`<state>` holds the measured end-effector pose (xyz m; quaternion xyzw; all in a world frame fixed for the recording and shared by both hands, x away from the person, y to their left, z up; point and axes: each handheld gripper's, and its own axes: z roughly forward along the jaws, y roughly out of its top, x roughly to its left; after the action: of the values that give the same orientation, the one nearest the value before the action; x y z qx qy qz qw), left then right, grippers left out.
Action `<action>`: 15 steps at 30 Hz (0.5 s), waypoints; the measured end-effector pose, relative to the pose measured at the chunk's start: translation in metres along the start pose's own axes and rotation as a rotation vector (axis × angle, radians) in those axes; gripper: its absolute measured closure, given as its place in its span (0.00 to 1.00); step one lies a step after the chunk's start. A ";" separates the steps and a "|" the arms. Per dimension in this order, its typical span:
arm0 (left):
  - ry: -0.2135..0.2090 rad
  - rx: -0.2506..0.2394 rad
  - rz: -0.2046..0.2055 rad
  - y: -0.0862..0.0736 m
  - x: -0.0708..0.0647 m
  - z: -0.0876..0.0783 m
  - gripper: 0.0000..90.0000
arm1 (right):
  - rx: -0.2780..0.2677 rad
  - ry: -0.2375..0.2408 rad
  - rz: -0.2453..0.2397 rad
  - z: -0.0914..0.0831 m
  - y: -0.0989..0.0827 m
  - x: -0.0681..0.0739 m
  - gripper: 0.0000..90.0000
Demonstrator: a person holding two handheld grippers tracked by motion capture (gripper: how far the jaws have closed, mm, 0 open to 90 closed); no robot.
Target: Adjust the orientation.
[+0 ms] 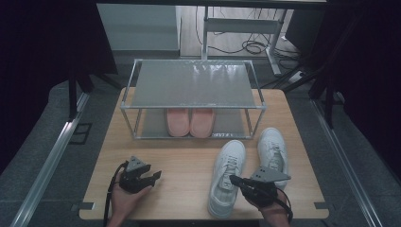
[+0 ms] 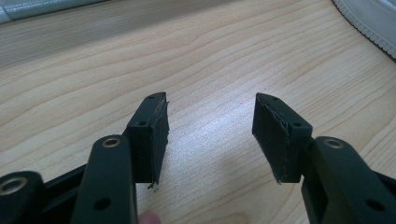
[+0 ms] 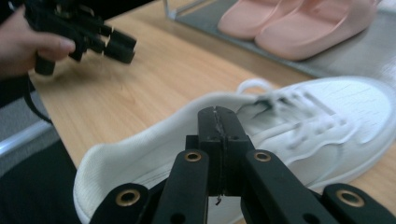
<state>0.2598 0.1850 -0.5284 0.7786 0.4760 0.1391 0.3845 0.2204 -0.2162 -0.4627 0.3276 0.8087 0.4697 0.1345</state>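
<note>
Two white sneakers lie on the wooden table (image 1: 179, 161), toes toward the rack: one (image 1: 231, 158) near the middle and one (image 1: 273, 144) to its right. My right gripper (image 1: 234, 179) is shut, pads meeting flat, with its tip (image 3: 218, 112) against the rim of the nearer sneaker (image 3: 327, 116) beside the laces. I see nothing pinched between the pads. My left gripper (image 1: 155, 176) rests low over bare wood at the front left, jaws open and empty (image 2: 210, 126). It also shows far off in the right gripper view (image 3: 123, 46), held by a hand.
A metal two-level shoe rack (image 1: 194, 82) stands at the table's back. A pair of pink slippers (image 1: 190, 122) sits on its lower level (image 3: 299, 23). A sneaker's sole edge (image 2: 369, 18) lies at the upper right of the left gripper view.
</note>
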 end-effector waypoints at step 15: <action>0.001 0.006 0.000 -0.001 0.001 0.001 0.52 | 0.077 -0.026 -0.006 0.005 -0.007 0.003 1.00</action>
<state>0.2604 0.1853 -0.5296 0.7797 0.4767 0.1380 0.3817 0.2180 -0.2127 -0.4710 0.3361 0.8255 0.4334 0.1335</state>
